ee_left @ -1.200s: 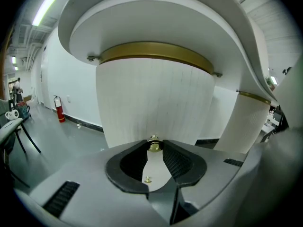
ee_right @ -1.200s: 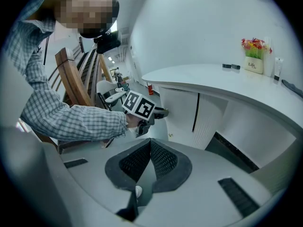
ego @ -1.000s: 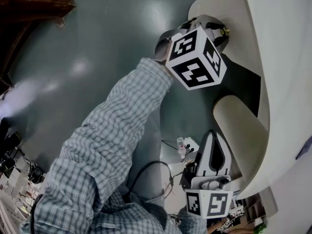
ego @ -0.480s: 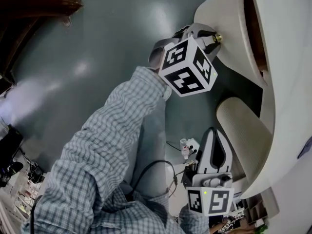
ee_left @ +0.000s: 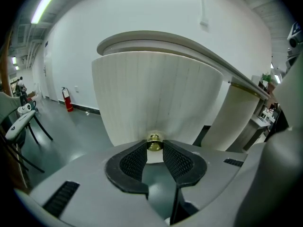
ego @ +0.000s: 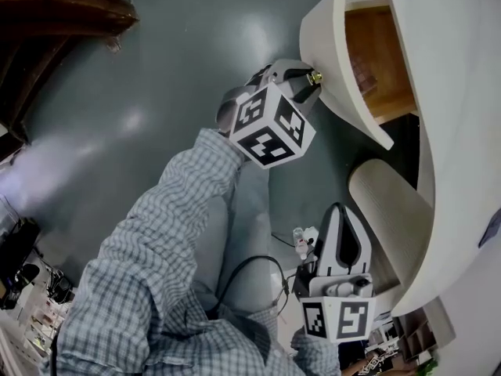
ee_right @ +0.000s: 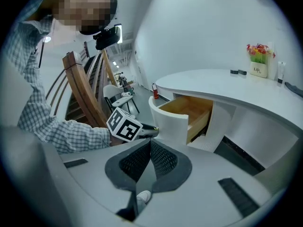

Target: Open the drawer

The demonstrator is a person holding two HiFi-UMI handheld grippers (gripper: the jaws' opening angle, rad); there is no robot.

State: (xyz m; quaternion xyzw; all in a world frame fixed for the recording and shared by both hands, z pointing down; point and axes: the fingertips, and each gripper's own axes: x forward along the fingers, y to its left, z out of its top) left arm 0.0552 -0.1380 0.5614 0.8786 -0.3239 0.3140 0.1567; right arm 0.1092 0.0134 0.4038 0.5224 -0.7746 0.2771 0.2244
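The curved white drawer front (ego: 344, 61) stands pulled out from the white desk (ego: 454, 92), and its wooden inside (ego: 380, 61) shows. My left gripper (ego: 307, 79) is shut on the small brass knob (ego: 314, 77) in the middle of that front. In the left gripper view the knob (ee_left: 154, 143) sits pinched between the black pads (ee_left: 134, 161), with the drawer front (ee_left: 156, 98) right behind it. My right gripper (ego: 342, 214) hangs low beside the person's leg, shut with nothing in it. The right gripper view (ee_right: 150, 144) looks across at the drawer (ee_right: 187, 110).
A fluted white pedestal (ego: 387, 210) stands under the desk, close to the right gripper. Cables and a plug strip (ego: 301, 240) lie on the grey floor. Dark wooden furniture (ego: 63, 6) is at the upper left. Flowers (ee_right: 259, 56) and small items rest on the desk top.
The drawer has slid out of the desk and its wooden inside has come into sight. My left gripper moved away from the desk with the knob. The right gripper barely shifted.
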